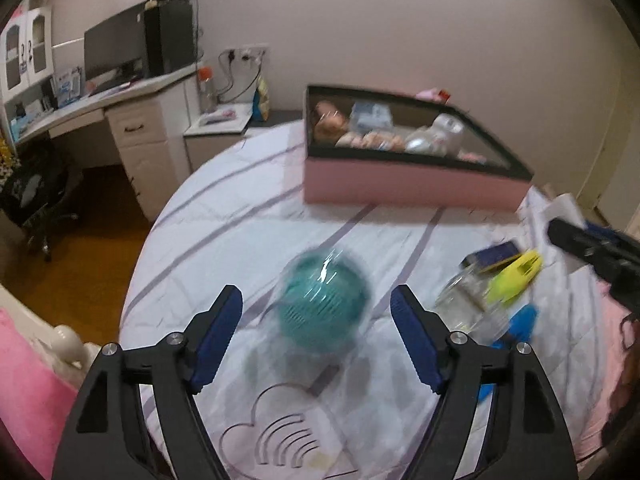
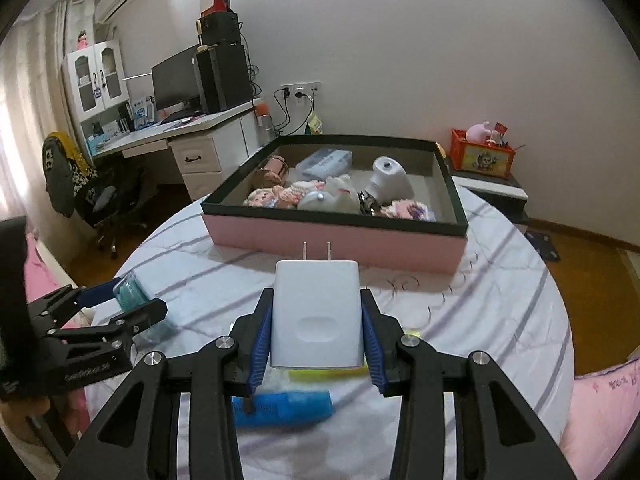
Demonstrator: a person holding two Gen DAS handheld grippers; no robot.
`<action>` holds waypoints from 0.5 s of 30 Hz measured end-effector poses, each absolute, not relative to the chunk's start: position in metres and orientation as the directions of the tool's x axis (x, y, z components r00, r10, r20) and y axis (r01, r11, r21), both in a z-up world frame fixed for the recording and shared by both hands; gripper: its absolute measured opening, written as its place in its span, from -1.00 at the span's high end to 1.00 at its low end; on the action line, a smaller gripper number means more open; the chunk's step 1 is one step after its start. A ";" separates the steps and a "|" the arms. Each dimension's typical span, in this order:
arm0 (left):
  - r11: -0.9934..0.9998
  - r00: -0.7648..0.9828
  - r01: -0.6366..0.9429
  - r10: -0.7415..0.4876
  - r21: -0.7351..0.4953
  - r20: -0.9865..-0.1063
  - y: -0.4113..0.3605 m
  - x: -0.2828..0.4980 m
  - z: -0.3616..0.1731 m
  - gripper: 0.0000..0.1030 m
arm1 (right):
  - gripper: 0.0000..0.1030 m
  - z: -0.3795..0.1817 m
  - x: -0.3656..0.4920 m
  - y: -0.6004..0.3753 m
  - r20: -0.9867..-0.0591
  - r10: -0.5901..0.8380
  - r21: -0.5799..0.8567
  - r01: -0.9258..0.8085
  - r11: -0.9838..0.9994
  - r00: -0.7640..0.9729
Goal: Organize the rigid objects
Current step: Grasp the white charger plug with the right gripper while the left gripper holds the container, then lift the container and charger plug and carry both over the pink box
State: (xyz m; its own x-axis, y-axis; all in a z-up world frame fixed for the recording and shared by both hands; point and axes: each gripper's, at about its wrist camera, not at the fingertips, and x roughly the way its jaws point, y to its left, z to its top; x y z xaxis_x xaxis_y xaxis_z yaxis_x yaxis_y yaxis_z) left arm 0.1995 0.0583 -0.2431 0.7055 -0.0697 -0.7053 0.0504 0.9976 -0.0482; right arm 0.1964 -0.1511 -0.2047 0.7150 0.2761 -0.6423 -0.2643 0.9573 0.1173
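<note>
Bedroom, striped bed (image 2: 500,300). Right gripper (image 2: 318,320) clamped a charger (image 2: 316,312) by its flat sides; light, stiff, smooth. Left gripper (image 1: 316,320) stood apart around a teal ball (image 1: 324,306).

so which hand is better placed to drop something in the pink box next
Right. The right gripper is already shut on the white charger, facing the pink box. The left gripper is open around the teal ball, not gripping it.

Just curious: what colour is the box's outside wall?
Pink, with a dark rim, clearest in the right wrist view: box.
</note>
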 end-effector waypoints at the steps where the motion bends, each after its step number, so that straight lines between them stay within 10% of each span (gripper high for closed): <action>1: 0.998 0.701 0.044 -0.061 -0.042 -0.711 0.059 0.200 -0.246 -0.62 | 0.20 -0.207 0.196 -0.152 -0.646 0.279 0.120 -0.267 0.956 0.711; 11: 0.996 0.687 -0.011 -0.059 -0.092 -0.725 0.062 0.221 -0.260 -0.71 | 0.20 -0.222 0.200 -0.155 -0.665 0.314 0.163 -0.279 0.946 0.678; 13: 0.994 0.683 -0.002 -0.076 -0.106 -0.726 0.062 0.225 -0.262 -0.13 | 0.20 -0.224 0.202 -0.155 -0.669 0.315 0.163 -0.281 0.946 0.673; 15: 0.994 0.681 0.009 -0.086 -0.109 -0.727 0.061 0.225 -0.263 -0.15 | 0.20 -0.224 0.202 -0.154 -0.669 0.316 0.163 -0.282 0.946 0.673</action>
State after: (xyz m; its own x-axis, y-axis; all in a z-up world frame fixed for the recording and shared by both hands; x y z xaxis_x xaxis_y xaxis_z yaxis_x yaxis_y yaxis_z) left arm 0.2254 0.0614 -0.2632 0.6812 -0.0857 -0.7271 0.0090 0.9940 -0.1088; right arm 0.2021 -0.1537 -0.2243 0.6729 0.3158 -0.6690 -0.2819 0.9455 0.1628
